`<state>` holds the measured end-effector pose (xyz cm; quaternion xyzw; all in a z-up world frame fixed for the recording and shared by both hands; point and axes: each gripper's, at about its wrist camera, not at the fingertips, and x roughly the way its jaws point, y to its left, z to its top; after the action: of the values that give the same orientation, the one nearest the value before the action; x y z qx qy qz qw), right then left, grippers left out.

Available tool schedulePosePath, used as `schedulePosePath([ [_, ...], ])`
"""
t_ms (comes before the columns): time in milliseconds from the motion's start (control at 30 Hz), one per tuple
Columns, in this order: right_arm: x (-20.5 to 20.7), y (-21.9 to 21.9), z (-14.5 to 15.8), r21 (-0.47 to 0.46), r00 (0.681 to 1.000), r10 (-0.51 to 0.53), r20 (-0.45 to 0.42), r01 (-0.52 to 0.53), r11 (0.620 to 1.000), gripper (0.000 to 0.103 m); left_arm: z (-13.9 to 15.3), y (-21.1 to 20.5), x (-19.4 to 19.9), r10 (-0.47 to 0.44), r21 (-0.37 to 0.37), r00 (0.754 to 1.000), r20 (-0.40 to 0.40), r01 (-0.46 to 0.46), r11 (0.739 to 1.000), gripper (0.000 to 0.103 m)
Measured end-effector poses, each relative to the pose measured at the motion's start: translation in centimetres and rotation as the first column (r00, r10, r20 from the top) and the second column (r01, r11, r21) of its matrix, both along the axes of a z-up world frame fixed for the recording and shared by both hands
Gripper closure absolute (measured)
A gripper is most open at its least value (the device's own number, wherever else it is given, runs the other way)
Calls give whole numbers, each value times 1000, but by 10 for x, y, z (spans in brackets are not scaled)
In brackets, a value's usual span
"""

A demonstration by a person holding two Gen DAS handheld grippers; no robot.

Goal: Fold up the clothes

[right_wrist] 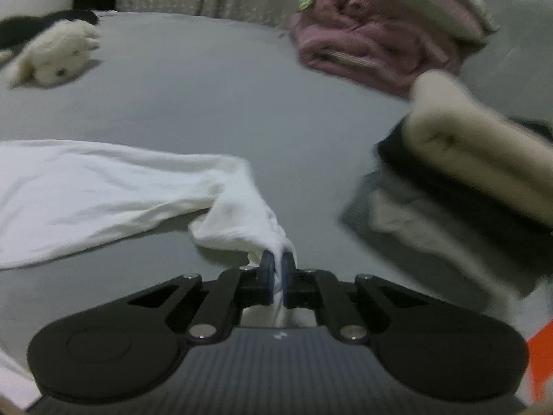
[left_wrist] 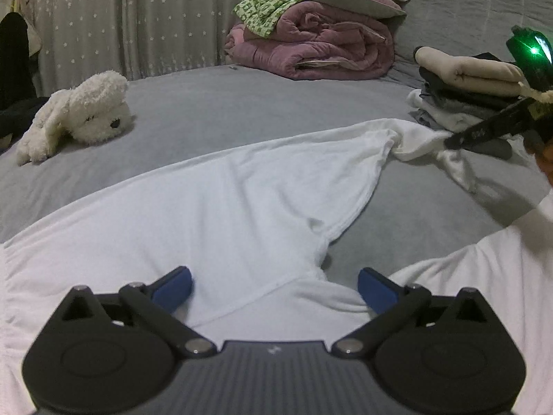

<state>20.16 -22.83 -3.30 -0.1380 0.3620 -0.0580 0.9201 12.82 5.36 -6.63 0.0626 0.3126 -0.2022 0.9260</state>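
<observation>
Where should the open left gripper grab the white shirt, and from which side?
Take the white shirt at its hem edge, the diagonal fold just ahead of the left gripper, coming in low from the near side. That edge lies loose and slightly raised on the bed, so a finger could likely slip under. The right gripper already pinches the far corner.

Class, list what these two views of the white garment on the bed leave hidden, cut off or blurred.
- White garment: left wrist view, its near part is hidden by the left gripper and cut by the frame edges.
- Clothes stack: right wrist view, blurred; items unclear.
- Right gripper: left wrist view, its body is cut by the right edge.
</observation>
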Motion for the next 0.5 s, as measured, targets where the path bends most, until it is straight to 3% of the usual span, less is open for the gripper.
schedulePosePath([
  [267, 7, -29, -7, -144, 997, -76, -28, 72, 987, 99, 0, -4, 0, 0, 13, 1000, 0, 0, 1000, 0],
  [400, 9, -43, -17, -96, 985, -146, -94, 137, 986, 94, 0, -4, 0, 1, 14, 1000, 0, -1, 1000, 0],
  [500, 3, -45, -12, -29, 985, -156, -81, 154, 988, 77, 0, -4, -1, 1, 14, 1000, 0, -1, 1000, 0],
])
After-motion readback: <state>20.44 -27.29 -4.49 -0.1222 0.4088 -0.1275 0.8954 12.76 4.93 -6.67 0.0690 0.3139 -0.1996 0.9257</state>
